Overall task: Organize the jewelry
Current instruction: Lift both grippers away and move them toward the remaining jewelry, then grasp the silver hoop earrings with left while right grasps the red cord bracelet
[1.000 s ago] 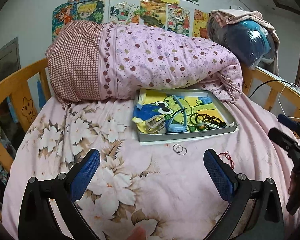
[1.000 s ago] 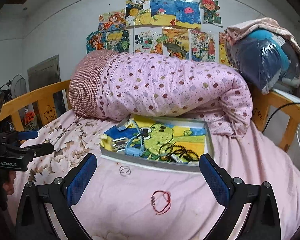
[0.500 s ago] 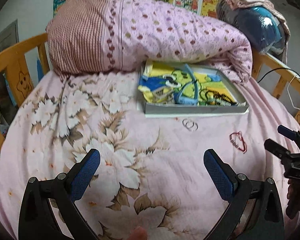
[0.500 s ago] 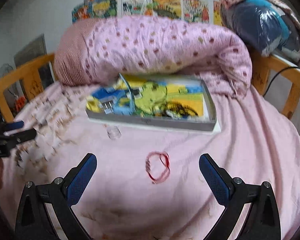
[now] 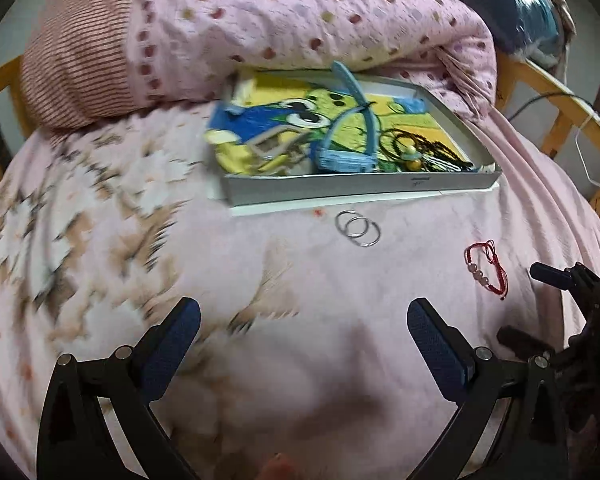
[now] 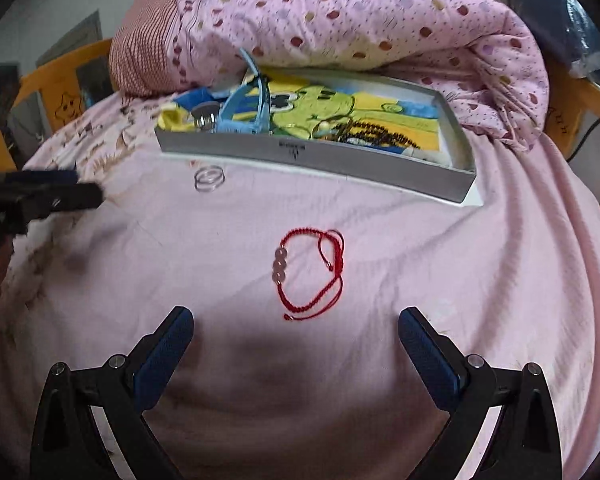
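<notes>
Right wrist view: right tongs [image 6: 296,344] spread, empty, lined up on the red bracelet [image 6: 310,274]; left tongs [image 5: 304,336] likewise spread; next, descend and pinch its cord.

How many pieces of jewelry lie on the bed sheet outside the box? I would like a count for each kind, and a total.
Silver rings: 2
Red string bracelet: 1
Total: 3

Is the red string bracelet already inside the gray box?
No, the red string bracelet lies on the pink sheet before the gray box.
</notes>
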{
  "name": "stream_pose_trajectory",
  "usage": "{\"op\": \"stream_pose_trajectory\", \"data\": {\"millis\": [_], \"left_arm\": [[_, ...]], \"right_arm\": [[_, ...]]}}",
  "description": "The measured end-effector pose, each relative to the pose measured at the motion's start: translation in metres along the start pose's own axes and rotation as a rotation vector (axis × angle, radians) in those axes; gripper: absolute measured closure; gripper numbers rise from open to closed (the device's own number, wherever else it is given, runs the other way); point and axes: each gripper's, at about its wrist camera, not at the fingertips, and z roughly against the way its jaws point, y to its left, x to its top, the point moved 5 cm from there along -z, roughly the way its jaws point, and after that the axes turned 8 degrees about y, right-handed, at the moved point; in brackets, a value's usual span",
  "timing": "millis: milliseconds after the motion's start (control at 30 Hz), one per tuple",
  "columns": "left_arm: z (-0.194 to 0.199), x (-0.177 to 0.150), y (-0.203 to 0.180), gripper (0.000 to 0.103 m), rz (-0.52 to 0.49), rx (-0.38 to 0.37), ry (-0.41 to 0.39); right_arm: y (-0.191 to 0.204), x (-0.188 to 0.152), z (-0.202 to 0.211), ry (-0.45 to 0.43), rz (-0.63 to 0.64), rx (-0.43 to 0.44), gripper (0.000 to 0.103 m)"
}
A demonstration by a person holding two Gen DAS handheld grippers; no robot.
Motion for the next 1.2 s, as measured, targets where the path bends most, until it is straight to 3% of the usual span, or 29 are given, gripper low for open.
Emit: {"op": "stream_pose_trajectory", "data": {"millis": [333, 500, 733, 900, 1067, 1200], "left_arm": [[-0.039, 0.031, -0.018, 0.002, -0.093, -0.030, 0.016], [-0.051, 0.043, -0.024, 0.002, -0.102, -0.053, 0.022], [-0.072, 0.045, -0.029, 0.002, -0.156, -0.028, 0.061], [-0.077, 0.044, -0.026, 0.013, -0.136, -0.001, 0.056], [-0.079, 0.053, -0.023, 0.036, -0.112, 0.021, 0.041], [-0.080, 0.055, -0.023, 0.040, -0.112, 0.023, 0.036]], "right_arm": [[-0.012, 0.004, -0.016, 0.018, 0.000, 0.038, 0.001], [-0.009, 0.017, -0.025, 0.018, 0.034, 0.051, 0.019], [-0.015, 0.022, -0.030, 0.014, 0.005, 0.062, 0.030], [-0.015, 0.024, -0.030, 0.014, -0.001, 0.047, 0.032], [-0.013, 0.026, -0.031, 0.012, -0.005, 0.043, 0.035], [-0.014, 0.027, -0.031, 0.005, -0.013, 0.032, 0.042]]}}
